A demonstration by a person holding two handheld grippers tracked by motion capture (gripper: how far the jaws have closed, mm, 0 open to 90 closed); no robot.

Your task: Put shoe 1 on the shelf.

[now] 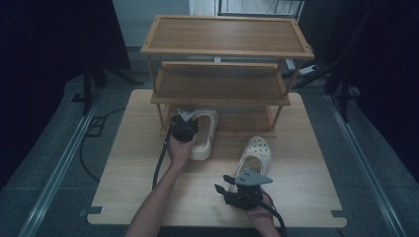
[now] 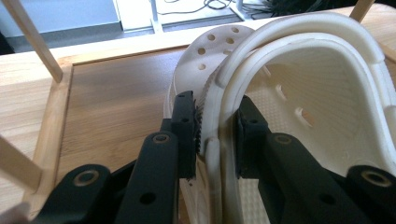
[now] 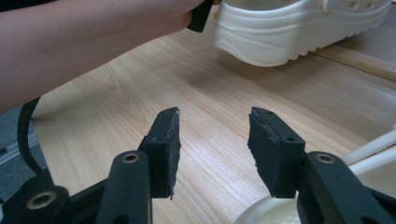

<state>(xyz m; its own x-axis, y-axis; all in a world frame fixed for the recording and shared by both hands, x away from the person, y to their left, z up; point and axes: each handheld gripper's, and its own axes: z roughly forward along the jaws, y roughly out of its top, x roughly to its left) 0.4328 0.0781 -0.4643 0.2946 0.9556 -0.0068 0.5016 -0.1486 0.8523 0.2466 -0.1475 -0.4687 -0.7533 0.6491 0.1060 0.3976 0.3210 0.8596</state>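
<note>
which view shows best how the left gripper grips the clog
The left gripper view: the left gripper pinches the clog by its side wall. High view gives its place at the shelf; right gripper view, its sole.

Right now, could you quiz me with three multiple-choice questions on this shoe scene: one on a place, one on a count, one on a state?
1. Where is the toe of the held clog?
A. on the rack's lowest shelf
B. on the top shelf
C. on the floor

2. How many cream clogs are there?
A. one
B. two
C. four

3. How does the right gripper stand?
A. shut on a clog
B. open, holding nothing
C. clamping the rack

Answers:
1. A: the left gripper pinches the held clog at the bamboo shoe rack's bottom shelf.
2. B: a second clog lies on the table.
3. B: the right gripper's pads stand apart.
</note>
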